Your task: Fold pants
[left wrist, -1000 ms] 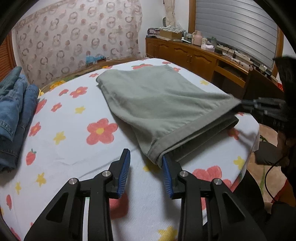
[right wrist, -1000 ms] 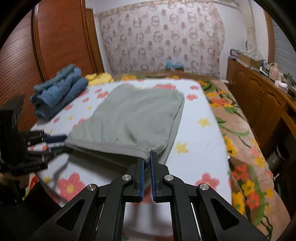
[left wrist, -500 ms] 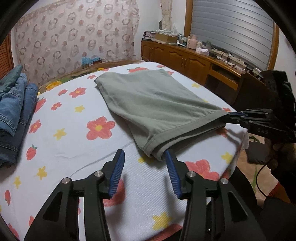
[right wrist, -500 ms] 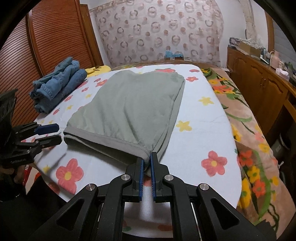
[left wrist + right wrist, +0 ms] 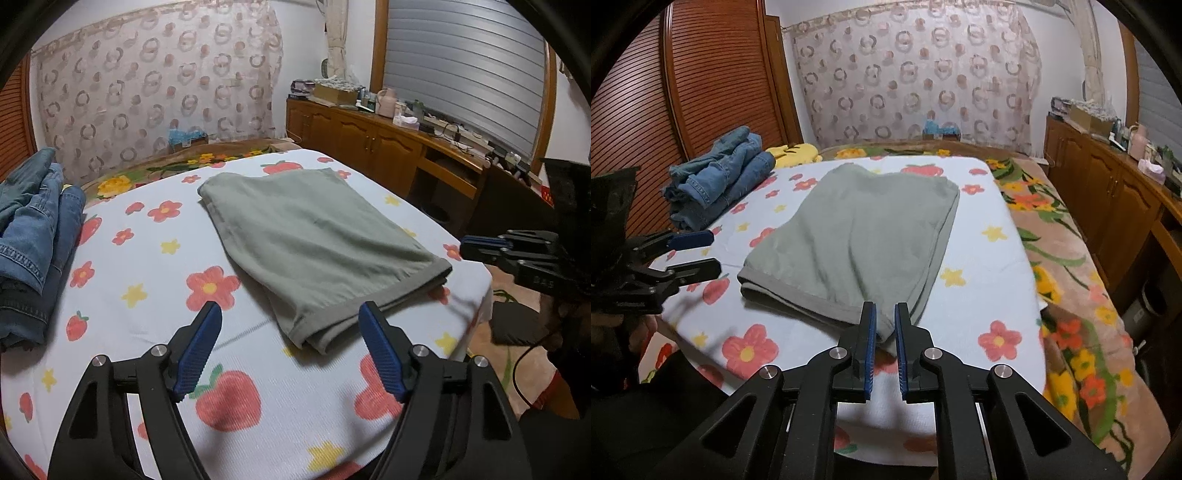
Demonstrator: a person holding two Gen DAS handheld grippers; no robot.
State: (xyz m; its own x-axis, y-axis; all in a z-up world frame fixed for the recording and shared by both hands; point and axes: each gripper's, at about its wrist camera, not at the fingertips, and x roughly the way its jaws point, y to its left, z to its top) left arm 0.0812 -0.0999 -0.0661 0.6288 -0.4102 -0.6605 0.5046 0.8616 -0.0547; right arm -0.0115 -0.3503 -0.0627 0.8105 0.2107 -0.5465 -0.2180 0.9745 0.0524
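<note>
A bedroom is shown, with a flowered sheet (image 5: 122, 306) spread over the bed. Near the sheet's front edge the grey-green pants (image 5: 314, 236) lie folded flat. The left gripper (image 5: 291, 343) is seen opening wide, clear of the cloth; the right gripper (image 5: 884, 328) is parting slightly, a corner between its fingers but not pressed. The release appears underway; another fold or stacking beside the jeans (image 5: 716, 184) would be judged next. No containers are seen.
</note>
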